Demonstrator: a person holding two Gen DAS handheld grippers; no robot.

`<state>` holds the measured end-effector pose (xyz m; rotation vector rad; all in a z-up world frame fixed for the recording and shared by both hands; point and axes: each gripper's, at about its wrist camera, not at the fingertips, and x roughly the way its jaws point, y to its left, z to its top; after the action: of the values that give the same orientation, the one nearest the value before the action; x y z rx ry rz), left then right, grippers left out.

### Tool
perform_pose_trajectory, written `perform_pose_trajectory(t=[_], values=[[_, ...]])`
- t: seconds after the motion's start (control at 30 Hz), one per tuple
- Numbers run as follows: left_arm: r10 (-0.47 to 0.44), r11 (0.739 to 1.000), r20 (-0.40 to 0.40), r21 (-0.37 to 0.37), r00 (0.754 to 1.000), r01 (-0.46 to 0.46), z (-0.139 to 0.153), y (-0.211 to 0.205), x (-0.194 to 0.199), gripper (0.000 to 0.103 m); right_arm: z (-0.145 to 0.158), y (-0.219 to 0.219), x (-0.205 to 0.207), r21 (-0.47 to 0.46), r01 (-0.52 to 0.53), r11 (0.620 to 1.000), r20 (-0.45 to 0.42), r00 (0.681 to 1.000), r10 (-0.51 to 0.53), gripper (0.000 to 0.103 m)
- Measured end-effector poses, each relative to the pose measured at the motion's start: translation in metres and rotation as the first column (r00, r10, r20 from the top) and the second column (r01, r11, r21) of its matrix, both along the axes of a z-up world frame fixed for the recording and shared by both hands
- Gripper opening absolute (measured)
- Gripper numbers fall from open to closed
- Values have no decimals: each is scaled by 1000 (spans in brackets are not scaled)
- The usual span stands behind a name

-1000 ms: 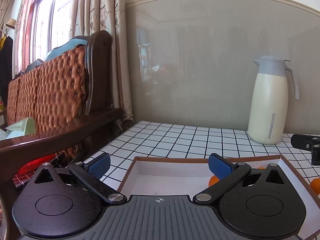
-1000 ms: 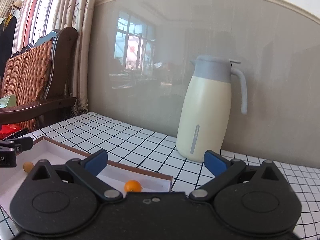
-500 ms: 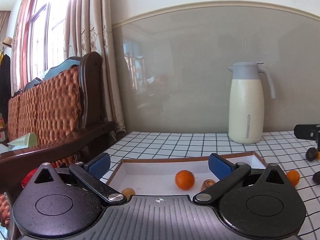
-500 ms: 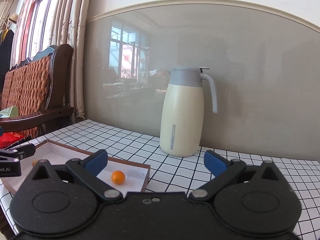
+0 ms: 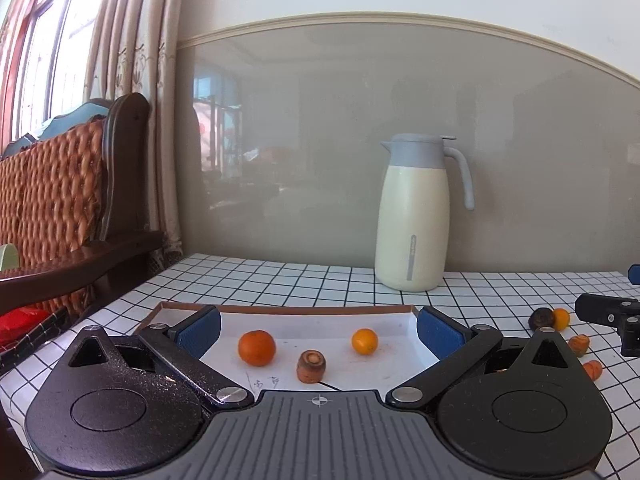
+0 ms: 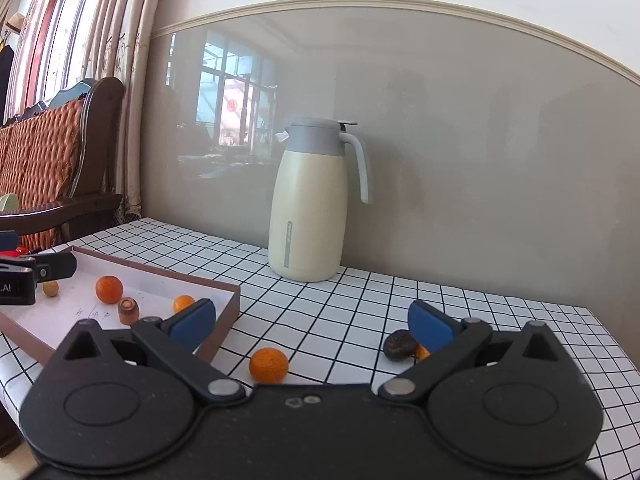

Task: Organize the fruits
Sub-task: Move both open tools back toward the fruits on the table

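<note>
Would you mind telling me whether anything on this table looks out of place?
Yes: several fruits lie loose on the checked tablecloth outside the tray, among them an orange and a dark fruit. Nothing looks spilled or damaged.

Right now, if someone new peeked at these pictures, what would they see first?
Probably the tall cream jug standing by the wall at the back of the checked table. Next, the bright oranges: two in the white tray beside a brown stub, and one orange loose on the table just ahead of the open right gripper.
</note>
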<state>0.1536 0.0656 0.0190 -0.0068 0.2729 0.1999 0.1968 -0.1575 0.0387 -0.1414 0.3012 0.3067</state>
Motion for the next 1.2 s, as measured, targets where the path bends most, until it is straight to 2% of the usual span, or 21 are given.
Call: perform_pose_trajectory(t=[0.1,0.27,0.43,0.73,0.77,0.9,1.2], values=[[-37,999,-24,9,999,38,-4,-11,2,103,-2,-9,-3,1,13,1000,-7,1000,-13,97],[-97,995,-5,3,995,97,-5,-29,1,103,-6,-21,-7,-14,30,999,-10,999,-31,96],[-129,991,-20,42,991,129,-9,-50,8,103,-14,-33,-6,-34,52,998,-32,998,-53,94],[-201,977,-65,65,977,205,-18,-82,25,103,-30,-55,3,-62,99,993,-88,991,-104,84],[-209,975,-66,67,976,213,-19,-87,26,103,-33,-57,6,-69,103,992,-100,989,-110,80],[-234,968,-76,75,969,240,-22,-101,33,103,-42,-65,12,-80,116,990,-131,983,-126,78],[-272,955,-104,98,957,282,-30,-126,57,103,-65,-67,33,-112,88,990,-216,970,-111,64]])
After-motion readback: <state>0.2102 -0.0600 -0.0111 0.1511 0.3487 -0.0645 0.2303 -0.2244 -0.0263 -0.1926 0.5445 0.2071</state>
